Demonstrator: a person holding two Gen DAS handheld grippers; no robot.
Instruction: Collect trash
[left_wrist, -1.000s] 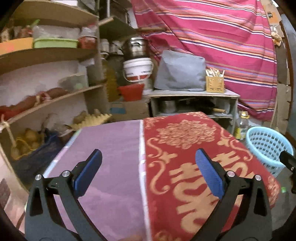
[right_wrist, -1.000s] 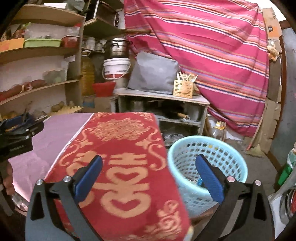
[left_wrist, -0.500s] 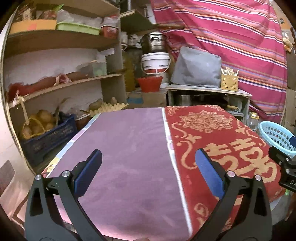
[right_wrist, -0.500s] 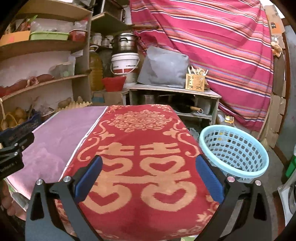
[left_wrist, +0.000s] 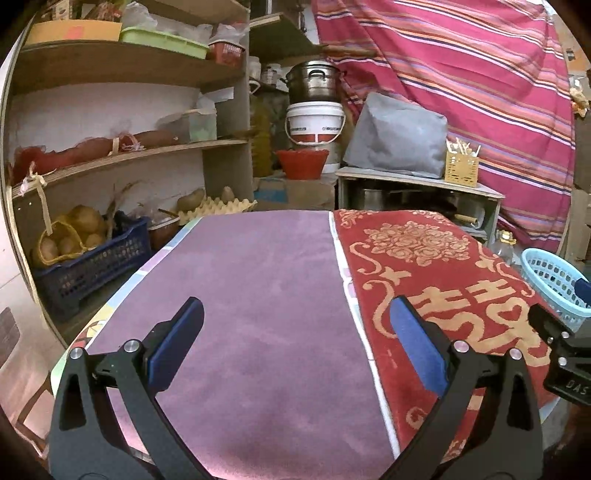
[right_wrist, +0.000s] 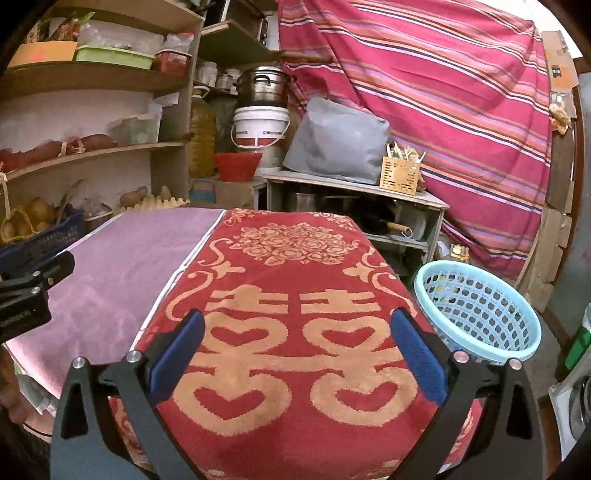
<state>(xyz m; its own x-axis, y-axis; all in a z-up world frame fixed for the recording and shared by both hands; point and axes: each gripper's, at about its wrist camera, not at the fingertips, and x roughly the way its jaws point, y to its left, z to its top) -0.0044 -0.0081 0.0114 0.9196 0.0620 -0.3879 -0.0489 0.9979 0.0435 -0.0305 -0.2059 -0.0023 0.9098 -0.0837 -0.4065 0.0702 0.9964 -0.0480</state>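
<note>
A light blue plastic basket stands on the floor to the right of the table; its rim also shows in the left wrist view. My left gripper is open and empty above the purple cloth. My right gripper is open and empty above the red patterned cloth. No trash shows on the table. The right gripper's body shows at the right edge of the left wrist view, and the left gripper's body at the left edge of the right wrist view.
Wooden shelves with bags, trays and a blue crate of potatoes stand on the left. A low cabinet with a grey bag, bucket and pots stands behind the table. A striped curtain hangs at the back.
Both grippers have pulled back from the table's far end and now look along the whole tabletop. The basket has shifted toward the right in both views. Both stay open.
</note>
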